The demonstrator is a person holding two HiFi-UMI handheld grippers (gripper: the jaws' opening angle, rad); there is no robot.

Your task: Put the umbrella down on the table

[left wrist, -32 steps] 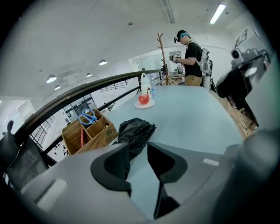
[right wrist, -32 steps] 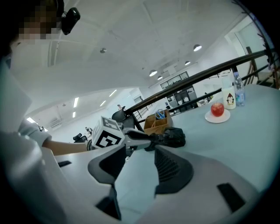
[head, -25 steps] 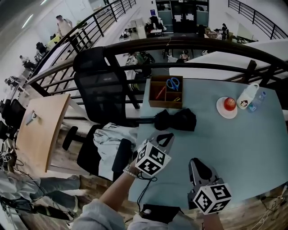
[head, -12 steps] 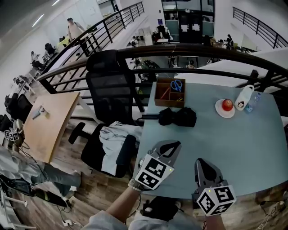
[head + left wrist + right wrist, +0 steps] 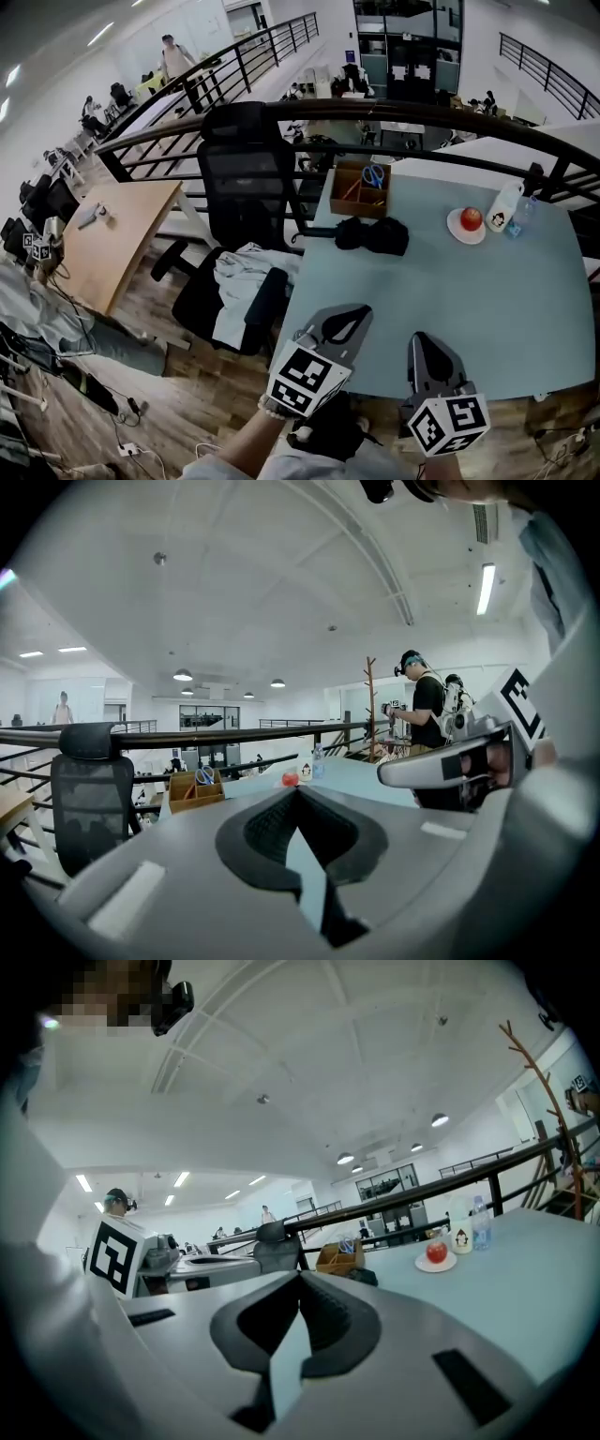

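Umbrella (image 5: pixel 372 235) flat on table (image 5: pixel 487 291), long axis L-R.

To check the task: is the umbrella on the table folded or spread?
Folded: the umbrella lies as a compact black bundle on the table.

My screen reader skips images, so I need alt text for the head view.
A folded black umbrella lies on the pale blue table beside a wooden organiser. The left gripper and right gripper hover shut and empty at the table's near edge.
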